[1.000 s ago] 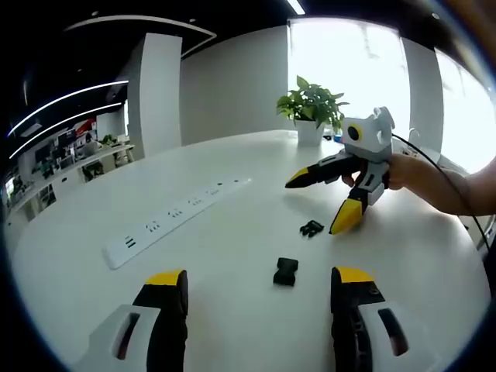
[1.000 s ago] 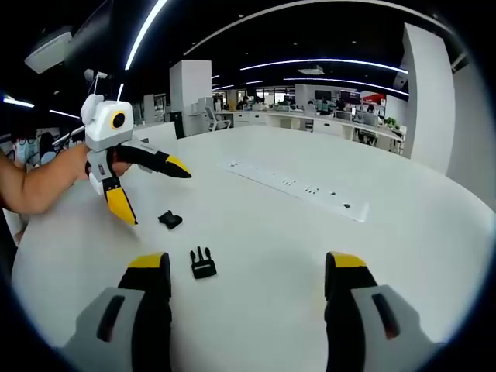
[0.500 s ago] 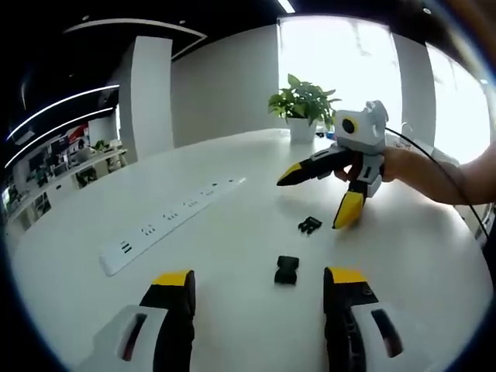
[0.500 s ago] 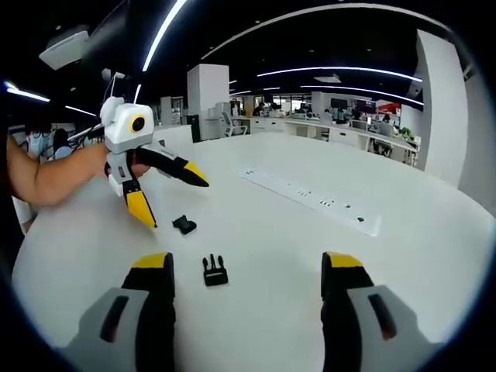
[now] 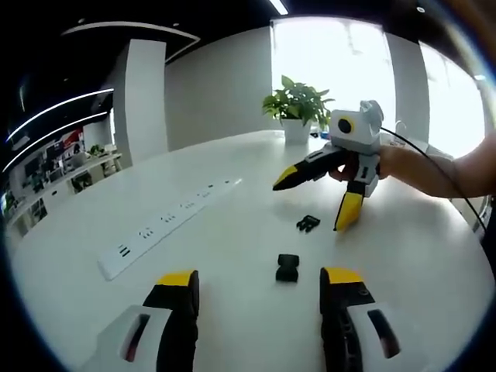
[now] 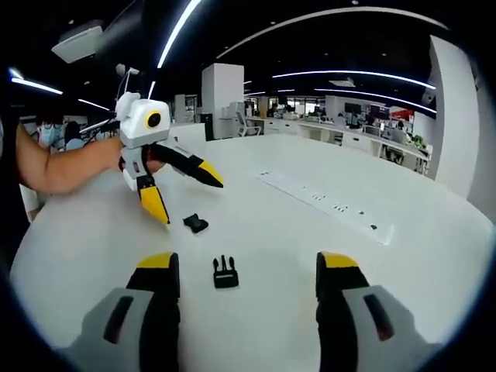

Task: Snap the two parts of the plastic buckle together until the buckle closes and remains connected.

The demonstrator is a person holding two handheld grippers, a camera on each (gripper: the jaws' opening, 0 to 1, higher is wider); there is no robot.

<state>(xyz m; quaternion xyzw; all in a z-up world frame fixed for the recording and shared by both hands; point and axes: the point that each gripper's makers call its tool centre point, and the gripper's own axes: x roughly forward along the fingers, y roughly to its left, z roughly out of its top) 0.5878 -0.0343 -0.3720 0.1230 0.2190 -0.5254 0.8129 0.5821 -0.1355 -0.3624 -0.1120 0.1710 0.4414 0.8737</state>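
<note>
On the white table (image 5: 232,232), I saw 2 buckle halves lying apart: socket half (image 5: 287,267) just ahead of my left gripper (image 5: 258,280), pronged half (image 6: 225,273) ahead of my right gripper (image 6: 246,263). Both grippers' jaws stood apart, empty.

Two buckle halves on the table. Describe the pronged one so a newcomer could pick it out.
On the white table, right of the long power strip, lie two small black pieces. The pronged buckle half sits between the right gripper jaws; its forked prongs distinguish it from the blocky socket half.
</note>
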